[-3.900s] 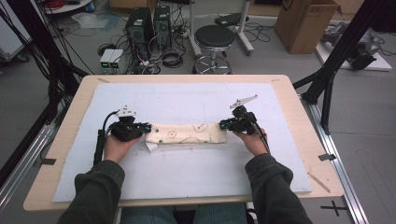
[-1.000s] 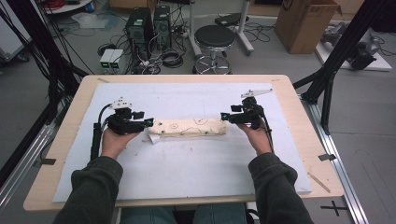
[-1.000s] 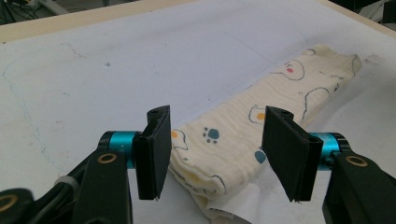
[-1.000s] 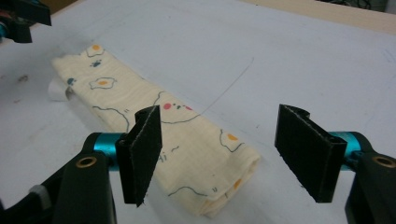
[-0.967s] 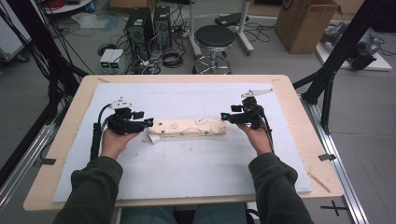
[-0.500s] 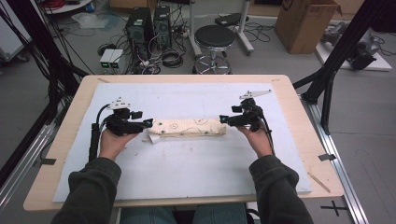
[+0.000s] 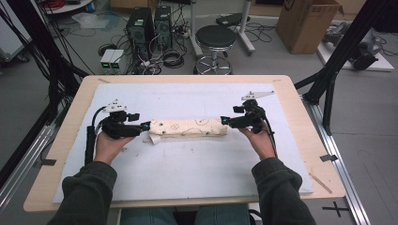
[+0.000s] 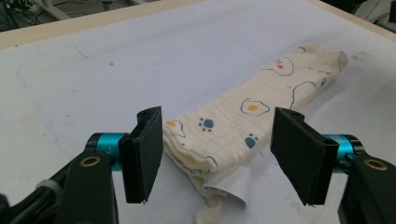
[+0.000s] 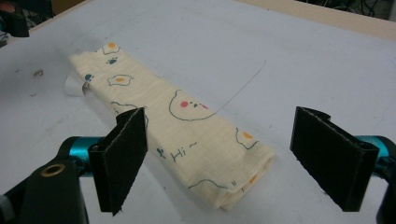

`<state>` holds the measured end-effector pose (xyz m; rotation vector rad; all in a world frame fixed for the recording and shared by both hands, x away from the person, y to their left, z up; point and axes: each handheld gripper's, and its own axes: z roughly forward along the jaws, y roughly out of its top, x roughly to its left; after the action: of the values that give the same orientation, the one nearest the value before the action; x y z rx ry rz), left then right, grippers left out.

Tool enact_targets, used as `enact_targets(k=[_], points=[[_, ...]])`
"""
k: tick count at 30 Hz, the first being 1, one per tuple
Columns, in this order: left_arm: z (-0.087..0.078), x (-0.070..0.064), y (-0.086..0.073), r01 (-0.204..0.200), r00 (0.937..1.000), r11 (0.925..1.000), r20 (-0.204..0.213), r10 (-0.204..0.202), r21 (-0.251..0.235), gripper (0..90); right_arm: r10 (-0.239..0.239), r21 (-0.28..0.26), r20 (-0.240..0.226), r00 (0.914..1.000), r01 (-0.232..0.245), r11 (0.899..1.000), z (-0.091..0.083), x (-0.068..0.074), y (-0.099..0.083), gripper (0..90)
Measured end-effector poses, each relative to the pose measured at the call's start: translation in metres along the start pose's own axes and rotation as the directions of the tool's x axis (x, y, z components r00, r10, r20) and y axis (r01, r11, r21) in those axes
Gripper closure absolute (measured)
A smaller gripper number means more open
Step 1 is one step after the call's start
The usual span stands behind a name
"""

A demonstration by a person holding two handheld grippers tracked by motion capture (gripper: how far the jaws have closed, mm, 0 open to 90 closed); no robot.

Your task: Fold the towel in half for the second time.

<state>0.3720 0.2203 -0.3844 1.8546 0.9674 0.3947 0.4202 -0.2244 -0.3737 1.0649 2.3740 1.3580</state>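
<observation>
Apparently the cloth (image 7: pixel 187 127) already lies folded into a long strip, and the left gripper (image 8: pixel 219 158) and right gripper (image 9: pixel 233 163) sit wide apart at its ends, holding nothing.

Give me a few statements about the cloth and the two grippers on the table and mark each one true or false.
1. The cloth is folded into a long narrow strip. True.
2. The left gripper is clamped shut on the cloth. False: its jaws stand open around one end.
3. The right gripper is open. True.
4. The cloth is plain white. False: it is cream with fried eggs, paw prints and bear faces.
5. The cloth lies on the white mat. True.
</observation>
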Motion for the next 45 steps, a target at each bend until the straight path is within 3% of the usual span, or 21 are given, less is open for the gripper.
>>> enact_targets(k=[23,33,45], points=[[-0.013,-0.014,0.000,-0.055,0.9981,0.9985,0.027,0.055,0.007,32.6,-0.028,0.006,-0.008,0.9996,0.028,1.000,-0.011,0.011,-0.002,12.8],[-0.018,-0.016,-0.011,-0.052,0.9984,0.9986,0.021,0.052,0.009,29.8,-0.012,0.000,0.004,0.9999,0.012,1.000,-0.018,0.008,-0.019,12.7],[-0.024,-0.024,-0.013,-0.075,0.9968,0.9972,0.029,0.075,0.006,27.7,-0.019,-0.013,0.006,0.9998,0.019,1.000,-0.027,0.011,-0.030,12.4]])
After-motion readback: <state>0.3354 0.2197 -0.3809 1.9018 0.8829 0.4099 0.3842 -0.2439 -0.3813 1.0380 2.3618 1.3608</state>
